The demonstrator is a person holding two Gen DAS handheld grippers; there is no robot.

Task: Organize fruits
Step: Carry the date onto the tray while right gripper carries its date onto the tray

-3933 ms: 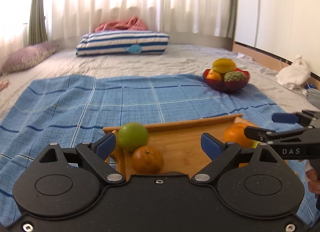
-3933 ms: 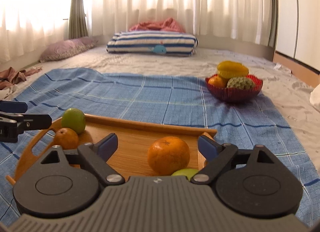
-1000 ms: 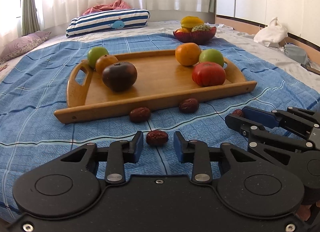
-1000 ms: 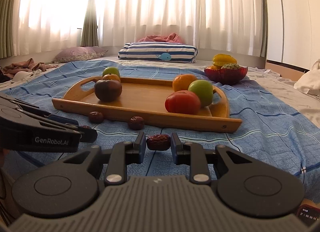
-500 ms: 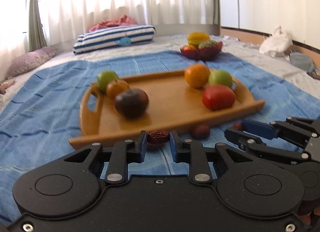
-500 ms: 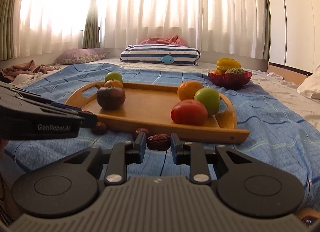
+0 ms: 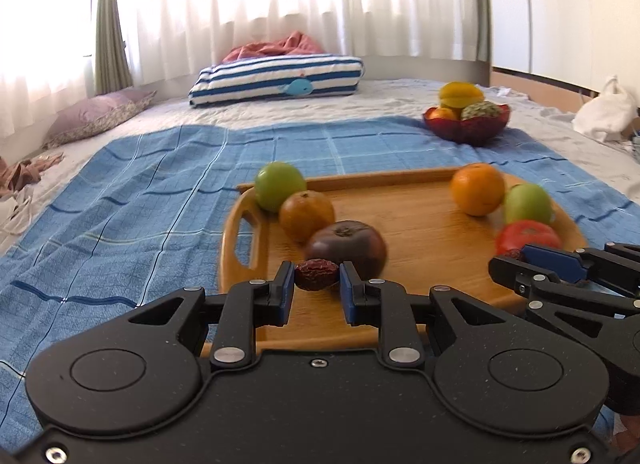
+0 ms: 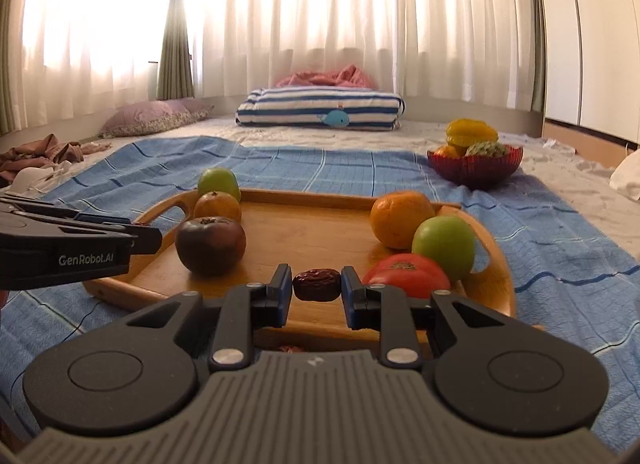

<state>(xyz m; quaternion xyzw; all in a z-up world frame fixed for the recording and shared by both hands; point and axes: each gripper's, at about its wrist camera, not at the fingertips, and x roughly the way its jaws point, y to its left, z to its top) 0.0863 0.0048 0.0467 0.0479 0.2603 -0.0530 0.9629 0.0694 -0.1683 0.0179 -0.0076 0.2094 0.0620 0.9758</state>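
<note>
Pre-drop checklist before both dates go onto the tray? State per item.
1. Left gripper shut on its date: ok.
2. Right gripper shut on its own date: ok.
3. Bare board free on the wooden tray between the two fruit groups: ok.
4. Left date clear of the dark tomato right behind it: cannot tell, they overlap in view.
5. Right date clear of the red tomato: ok, a gap shows.
6. All dates collected from the blue cloth: not ok, something like one peeks out under the right gripper.
</note>
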